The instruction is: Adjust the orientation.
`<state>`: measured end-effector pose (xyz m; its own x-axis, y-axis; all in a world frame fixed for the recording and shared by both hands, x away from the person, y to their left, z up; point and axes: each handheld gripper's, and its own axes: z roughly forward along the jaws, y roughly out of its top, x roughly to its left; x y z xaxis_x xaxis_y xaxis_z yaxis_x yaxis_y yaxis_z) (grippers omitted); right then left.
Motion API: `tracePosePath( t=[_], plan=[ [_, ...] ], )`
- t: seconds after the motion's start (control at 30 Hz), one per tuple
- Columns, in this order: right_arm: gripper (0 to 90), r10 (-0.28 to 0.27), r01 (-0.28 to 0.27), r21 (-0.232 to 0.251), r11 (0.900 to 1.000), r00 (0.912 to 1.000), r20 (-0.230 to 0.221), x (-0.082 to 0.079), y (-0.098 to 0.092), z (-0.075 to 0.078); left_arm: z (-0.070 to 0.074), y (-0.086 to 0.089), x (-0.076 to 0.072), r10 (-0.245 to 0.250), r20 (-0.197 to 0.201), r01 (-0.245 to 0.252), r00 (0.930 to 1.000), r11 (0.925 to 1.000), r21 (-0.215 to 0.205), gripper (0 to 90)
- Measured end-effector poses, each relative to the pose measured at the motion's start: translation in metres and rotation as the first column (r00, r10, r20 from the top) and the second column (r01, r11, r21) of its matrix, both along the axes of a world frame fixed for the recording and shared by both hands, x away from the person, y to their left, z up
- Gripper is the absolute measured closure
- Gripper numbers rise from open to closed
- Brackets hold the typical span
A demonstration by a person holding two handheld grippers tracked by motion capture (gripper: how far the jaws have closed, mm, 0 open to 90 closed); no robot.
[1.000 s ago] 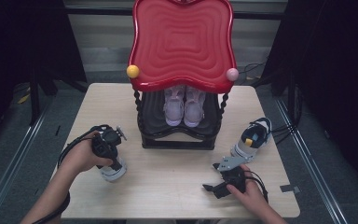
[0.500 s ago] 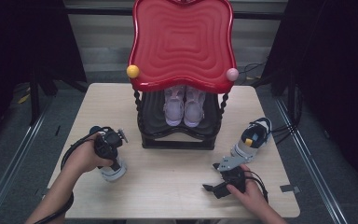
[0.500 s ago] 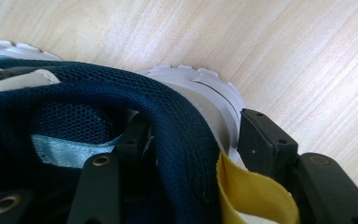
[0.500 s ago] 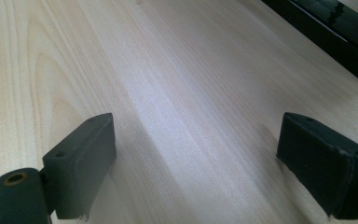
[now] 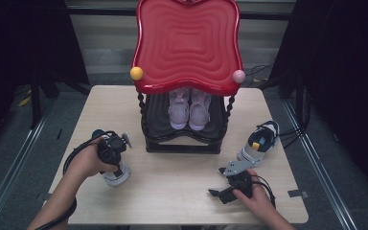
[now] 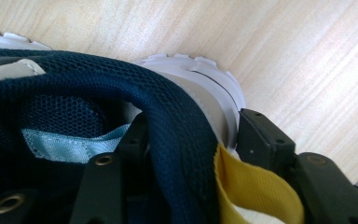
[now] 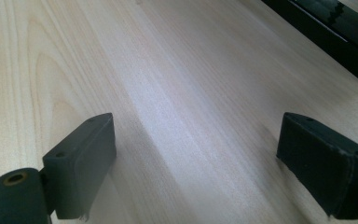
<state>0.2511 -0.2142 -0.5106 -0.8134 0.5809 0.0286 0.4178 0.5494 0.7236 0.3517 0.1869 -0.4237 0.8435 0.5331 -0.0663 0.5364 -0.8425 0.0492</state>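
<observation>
Item: sneaker (image 5: 115,175), white-soled with navy mesh collar, standing on the pale wooden worktop (image 5: 182,191) at lower left of the high view, clear of the rack. Left tongs (image 5: 116,168) come down on its heel: in the left gripper view one jaw sits inside the padded collar (image 6: 177,121) and the other outside against the white heel counter, the yellow pull tab (image 6: 256,186) between them; the jaws have just been closing and now pinch the heel wall. The heel seems chosen as the stiffest edge, giving a hold by which the shoe can be lifted level, probably toward the rack. Item: matching sneaker (image 5: 259,145), same white sole and yellow tab, lying at right of centre just beside the right tongs' grey plate. Right tongs (image 5: 219,194) rest low over bare worktop at lower right, jaws spread wide with nothing between them, seemingly waiting. Item: black two-tier shoe rack (image 5: 182,141), centre, topped by a red wavy tray (image 5: 188,43) with a yellow knob (image 5: 136,73) and a pink knob (image 5: 239,76). Item: pair of lilac sneakers (image 5: 189,108) on the lower shelf, toes forward, taking its middle. Obstructions: the twisted front posts and overhanging red top narrow the way in; free shelf lies either side of the lilac pair.
</observation>
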Motion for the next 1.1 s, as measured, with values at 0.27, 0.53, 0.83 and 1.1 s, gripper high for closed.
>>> tracePosePath(
  t=[0.27, 0.53, 0.83, 1.1],
  plan=[
    [10.9, 0.0, 0.0, 0.0, 1.0, 1.0, 0.0, 0.0, 0.0, 0.0, 0.0023, -0.0012, 0.0009, -0.039, -0.015, 0.039, 0.9991, 0.999, 0.022, 56.7],
    [10.9, -0.001, 0.001, 0.0, 1.0, 1.0, 0.001, 0.0, 0.0, 0.0, 0.0038, -0.0023, 0.0008, -0.051, -0.03, 0.052, 0.9983, 0.9978, 0.041, 61.8],
    [10.8, 0.001, -0.001, 0.0, 1.0, 1.0, -0.001, 0.0, 0.0, 0.0, 0.0035, -0.0029, 0.0005, -0.056, -0.048, 0.059, 0.9972, 0.9974, 0.042, 68.8],
    [10.8, 0.0, 0.0, 0.0, 1.0, 1.0, 0.0, 0.0, 0.0, 0.0, 0.0036, -0.0055, -0.0009, -0.076, -0.05, 0.08, 0.9959, 0.9941, 0.074, 69.7]
  ],
)
